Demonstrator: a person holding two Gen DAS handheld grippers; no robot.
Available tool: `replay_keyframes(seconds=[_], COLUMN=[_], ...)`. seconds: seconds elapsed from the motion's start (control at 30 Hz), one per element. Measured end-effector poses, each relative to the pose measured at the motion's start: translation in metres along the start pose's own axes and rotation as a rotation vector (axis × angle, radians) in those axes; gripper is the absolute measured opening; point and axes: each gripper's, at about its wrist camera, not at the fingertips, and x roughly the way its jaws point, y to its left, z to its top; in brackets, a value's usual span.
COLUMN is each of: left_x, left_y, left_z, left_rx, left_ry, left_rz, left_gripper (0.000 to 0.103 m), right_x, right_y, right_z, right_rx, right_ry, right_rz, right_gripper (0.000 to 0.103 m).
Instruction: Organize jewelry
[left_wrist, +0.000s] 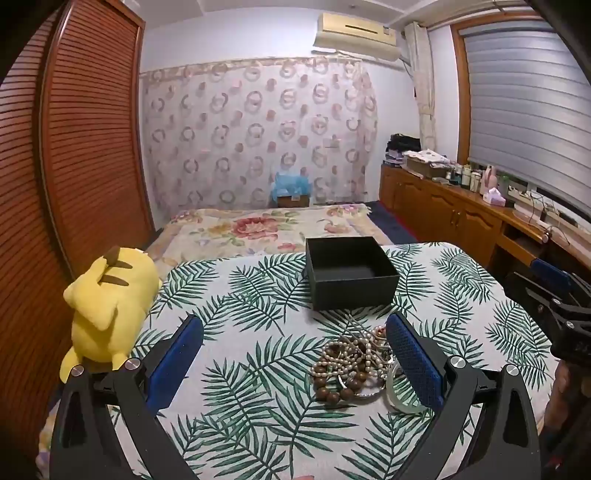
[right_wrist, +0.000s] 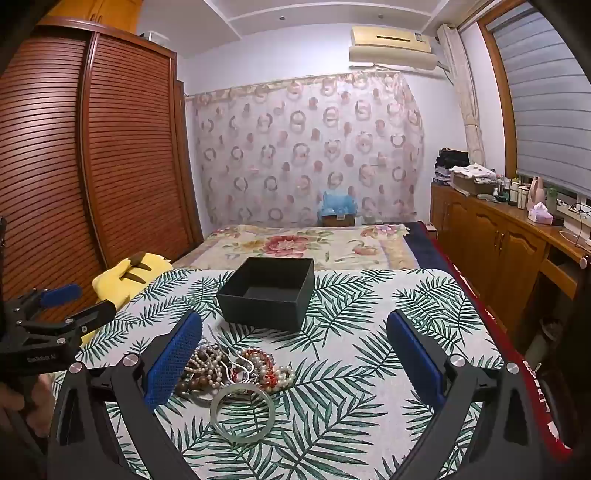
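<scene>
Lying tangled on the tabletop (left_wrist: 258, 424), the jewelry pile (left_wrist: 354, 363) is flanked by both wide-open, empty hand-held grippers: left hand-held gripper (left_wrist: 293, 360), right hand-held gripper (right_wrist: 293, 356); the black box (left_wrist: 351, 271) is seen beyond.

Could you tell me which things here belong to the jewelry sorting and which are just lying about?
For the job:
- jewelry pile
- pale green bangle
- black box, open and empty
- left gripper and right gripper, both open

Lying about:
- yellow plush toy
- tissue box

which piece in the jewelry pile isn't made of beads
The pale green bangle: one smooth solid ring at the pile's near edge, unlike the pearl strands and brown bead bracelet.
</scene>
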Motion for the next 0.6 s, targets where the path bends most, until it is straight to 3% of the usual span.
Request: replay_keyframes(seconds=[0.6], left_x=[-0.011], left_y=[0.0], left_z=[0.008], left_rx=[-0.004], left_ry=[-0.022], left_rz=[-0.004], left_gripper=[0.096], right_x=[-0.001], right_y=[0.0], right_z=[0.0], right_rx=[0.0], right_ry=[0.0], right_rz=[-0.001], right_gripper=[0.101])
